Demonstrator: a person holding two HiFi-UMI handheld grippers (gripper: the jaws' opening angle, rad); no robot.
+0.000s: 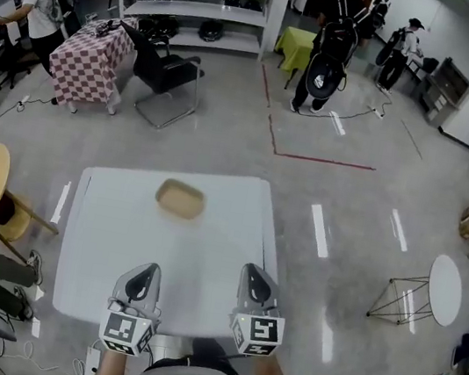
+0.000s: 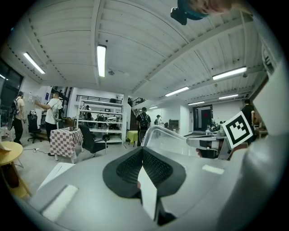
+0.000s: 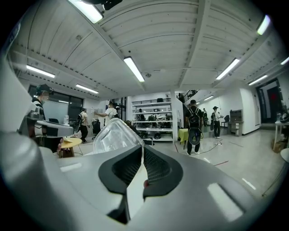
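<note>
The left gripper (image 2: 142,150) has its jaws pressed together with nothing between them, and the right gripper (image 3: 142,150) is the same, its pads meeting in a seam and empty. Both gripper views look up and out across the room, so the tools seem tilted upward. In the head view the two hang side by side over the near edge of the white table (image 1: 222,260), touching nothing. The nearest thing to them is a tan oval bowl (image 1: 181,199), alone on the table close to the far edge and about midway along it, well apart from both grippers. It looks shallow and thin-walled, so probably light and fairly stiff, though its material cannot be told. Being light, it may skid on the smooth top if nudged, so the raised rim along a long side seems the best place to pinch. Beyond the table are a black chair (image 1: 166,73), a checked cloth (image 1: 91,60), white shelves (image 1: 202,9) and people (image 1: 334,43)
</note>
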